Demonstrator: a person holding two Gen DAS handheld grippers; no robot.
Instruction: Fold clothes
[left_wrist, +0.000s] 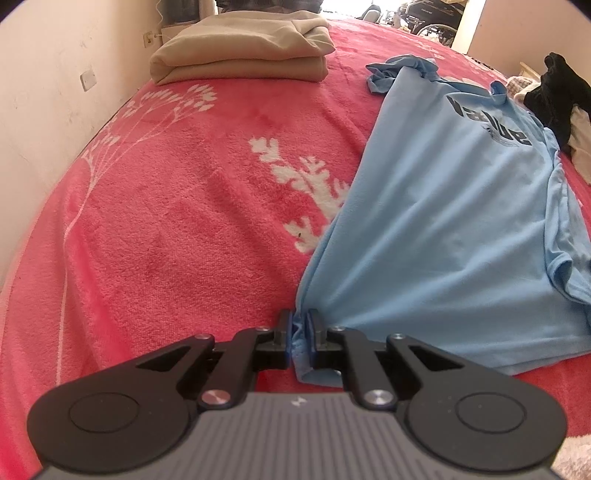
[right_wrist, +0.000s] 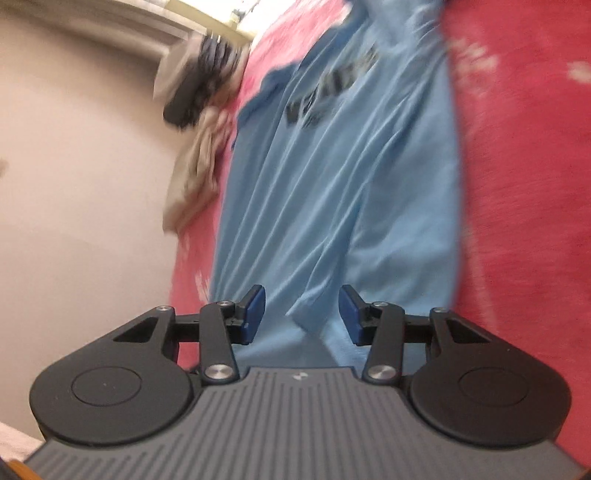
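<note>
Light-blue T-shirt (left_wrist: 454, 206), one item, laid on a pink floral blanket (left_wrist: 166, 229) over a bed.

Left wrist view: left gripper (left_wrist: 300, 334) pressed together on a bunched corner of the shirt's hem, cloth visibly pinched between the blue pads. From this claw the shirt runs forward and to the right; its long axis goes from the held hem up toward the crumpled collar and sleeve at the far end, black lettering across the chest. Folded beige cloth (left_wrist: 243, 48) stacked well apart, far left by the wall. Dark garment (left_wrist: 554, 92) heaped at the right edge, just beyond the shirt's sleeve.

Right wrist view: picture blurred. Right gripper (right_wrist: 302, 314) spread, pads clear of the cloth, nothing pinched. Shirt fabric lies directly under and ahead of the fingers, a ridge of hem between them but not touched; long axis runs straight away from the claw.

Judgement: the right claw sits nearer the free hem corner, so the coming move likely calls for closing on that corner, matching the left hold.
</note>
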